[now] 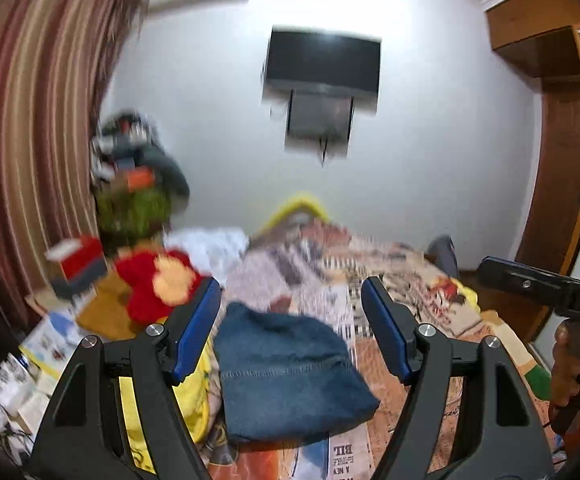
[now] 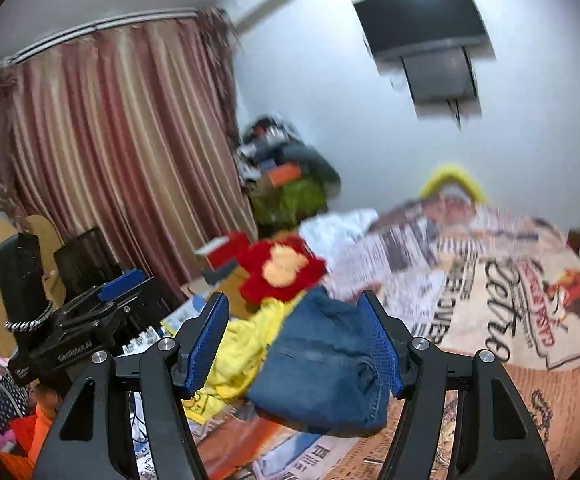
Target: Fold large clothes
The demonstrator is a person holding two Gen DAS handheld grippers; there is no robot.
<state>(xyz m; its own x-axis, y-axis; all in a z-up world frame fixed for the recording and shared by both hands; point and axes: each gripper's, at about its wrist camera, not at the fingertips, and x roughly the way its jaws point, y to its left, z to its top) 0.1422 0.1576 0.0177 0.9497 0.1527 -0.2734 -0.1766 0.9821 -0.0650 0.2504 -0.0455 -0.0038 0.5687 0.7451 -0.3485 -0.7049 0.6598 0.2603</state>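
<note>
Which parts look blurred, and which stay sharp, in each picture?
Left wrist view: the wall-mounted black television and red plush toy smear; the left gripper stays sharp. Right wrist view: the newspaper-print bedspread streaks; the right gripper stays crisp.

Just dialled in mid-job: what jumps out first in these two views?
A folded blue denim garment lies on the newspaper-print bedspread, framed by the open, empty left claw. Beside it, toward the striped curtain, sit a red plush toy and yellow cloth. A dark TV hangs on the wall.
</note>
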